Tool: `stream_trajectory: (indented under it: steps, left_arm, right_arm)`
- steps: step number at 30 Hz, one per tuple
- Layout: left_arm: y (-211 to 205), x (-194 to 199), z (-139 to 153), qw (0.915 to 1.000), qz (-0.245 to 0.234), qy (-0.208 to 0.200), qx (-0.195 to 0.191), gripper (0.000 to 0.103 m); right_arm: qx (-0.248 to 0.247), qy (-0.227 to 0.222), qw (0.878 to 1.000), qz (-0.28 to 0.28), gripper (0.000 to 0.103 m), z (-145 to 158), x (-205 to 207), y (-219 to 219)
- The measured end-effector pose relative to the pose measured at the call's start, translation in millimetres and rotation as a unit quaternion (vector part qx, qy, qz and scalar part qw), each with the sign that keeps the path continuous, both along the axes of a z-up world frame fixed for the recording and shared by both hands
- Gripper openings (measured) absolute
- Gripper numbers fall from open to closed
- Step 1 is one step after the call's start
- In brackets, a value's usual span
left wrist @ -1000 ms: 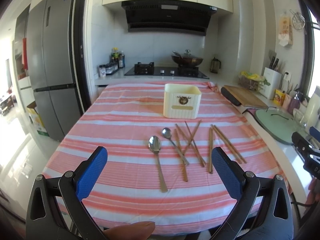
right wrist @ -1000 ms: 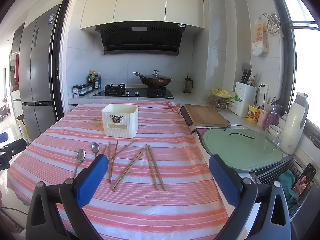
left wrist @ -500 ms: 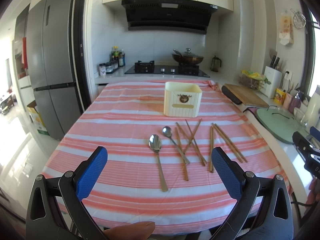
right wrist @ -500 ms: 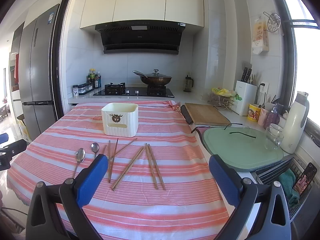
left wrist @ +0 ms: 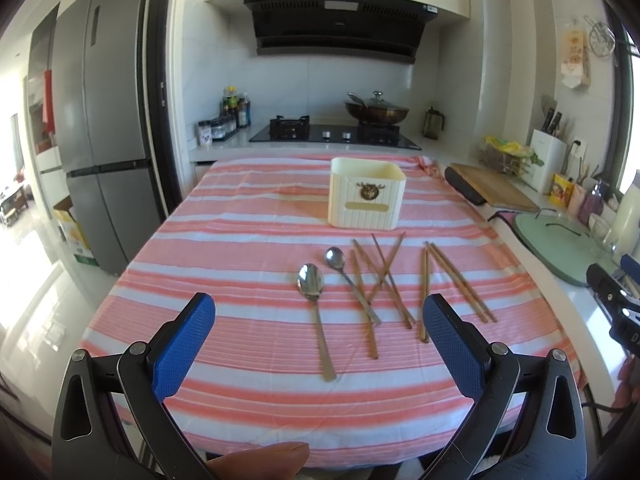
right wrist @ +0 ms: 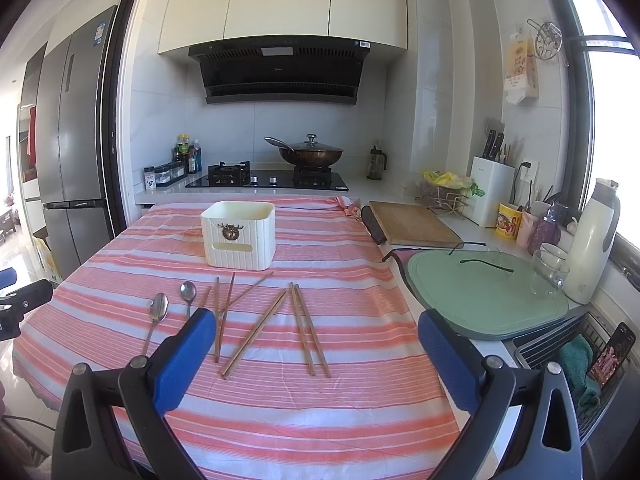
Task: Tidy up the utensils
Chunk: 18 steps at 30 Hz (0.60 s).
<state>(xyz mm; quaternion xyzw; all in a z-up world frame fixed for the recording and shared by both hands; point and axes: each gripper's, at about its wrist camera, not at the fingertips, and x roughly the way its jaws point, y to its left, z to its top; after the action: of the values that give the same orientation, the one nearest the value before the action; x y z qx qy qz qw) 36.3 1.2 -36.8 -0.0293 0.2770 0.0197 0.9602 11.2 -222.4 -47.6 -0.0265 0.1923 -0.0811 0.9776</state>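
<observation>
The two spoons (left wrist: 318, 300) and the loose chopsticks (left wrist: 384, 280) lie flat in the middle of the striped tablecloth (left wrist: 248, 240). The cream holder (left wrist: 366, 192) stands just beyond them at 12 o'clock, probably as their destination. The left gripper (left wrist: 318, 340) and the right gripper (right wrist: 316, 346) both hover above the near edge with jaws wide apart and empty, so nothing is sorted yet.

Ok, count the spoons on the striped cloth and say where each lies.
2. The larger spoon lies leftmost of the utensils; the smaller spoon lies just right of it, its handle reaching under the nearest chopsticks. None seem hidden.
</observation>
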Motion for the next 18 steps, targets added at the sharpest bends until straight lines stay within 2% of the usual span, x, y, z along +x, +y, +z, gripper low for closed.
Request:
stream_trajectory:
  steps: [12, 18]
  left_arm:
    - [-2.1, 6.2, -6.2, 0.9999, 0.003, 0.013, 0.005, 0.103]
    - [5.6, 21.5, -21.2, 0.9992, 0.011, 0.039, -0.003, 0.103]
  right_arm:
    - [0.005, 0.010, 1.000, 0.000, 0.103, -5.8, 6.3, -5.8]
    - [0.010, 0.013, 1.000, -0.002, 0.103, -10.2, 10.1, -12.4]
